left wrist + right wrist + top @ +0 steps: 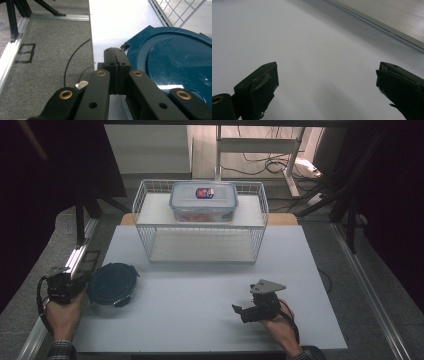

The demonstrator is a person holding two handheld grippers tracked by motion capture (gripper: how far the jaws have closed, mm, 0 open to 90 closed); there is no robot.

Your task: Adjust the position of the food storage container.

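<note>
Left gripper (115,53): jaws pressed together with nothing between them, standing at the left edge of the white table top (200,320), just beside the round dark-blue container (113,283); in the left gripper view the closed tips sit just off the rim of its lid (175,65), and whether they touch it cannot be told. Right gripper (245,311): jaws spread wide, empty, resting low over bare table near the front right; the right gripper view shows both pads (263,85) clear of any object.

Location of the work piece: the round container stands on the table near its left edge, towards the front, lid in place, well apart from the wire rack (200,222).

Progress, as judged: the rectangular clear box (203,201) already sits on the rack's upper shelf at the back middle of the table; the lower shelf is bare; the round container is not yet gripped or lifted, so its handling appears to be at the start, with approach made and grasp outstanding.

Count: two grippers; two lidded containers, one round, one rectangular; one wire rack with two shelves.
</note>
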